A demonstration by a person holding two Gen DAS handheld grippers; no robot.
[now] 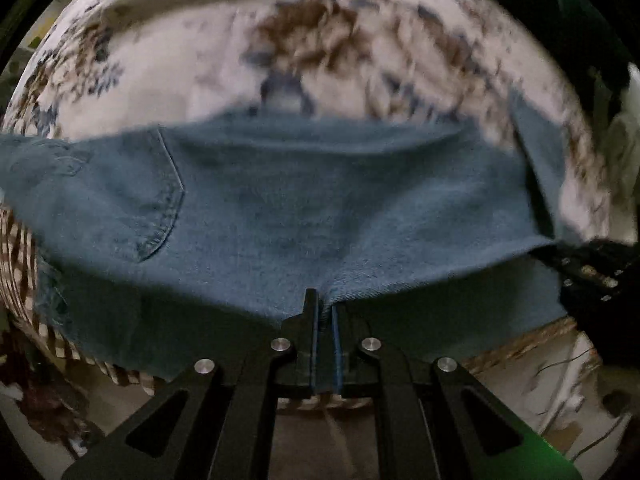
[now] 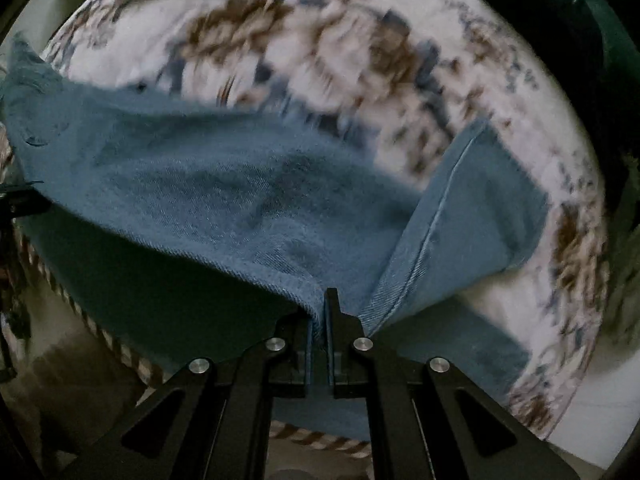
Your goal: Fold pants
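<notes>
Blue denim pants [image 1: 288,200] lie stretched across a bed with a floral cover [image 1: 180,60]. A back pocket [image 1: 160,200] shows at the left in the left wrist view. My left gripper [image 1: 325,306] is shut on the near edge of the pants. The right gripper [image 1: 592,272] appears at the right edge of that view, at the pants' corner. In the right wrist view my right gripper [image 2: 320,308] is shut on a fold of the pants [image 2: 240,200], with a seamed leg part [image 2: 460,232] folded off to the right. Both views are motion-blurred.
The floral bed cover [image 2: 320,40] fills the far side. A brown-and-white striped bed edge [image 1: 24,264] runs below the pants. A dark green object [image 2: 560,20] sits at the far right. Pale floor [image 1: 540,392] with cables lies below.
</notes>
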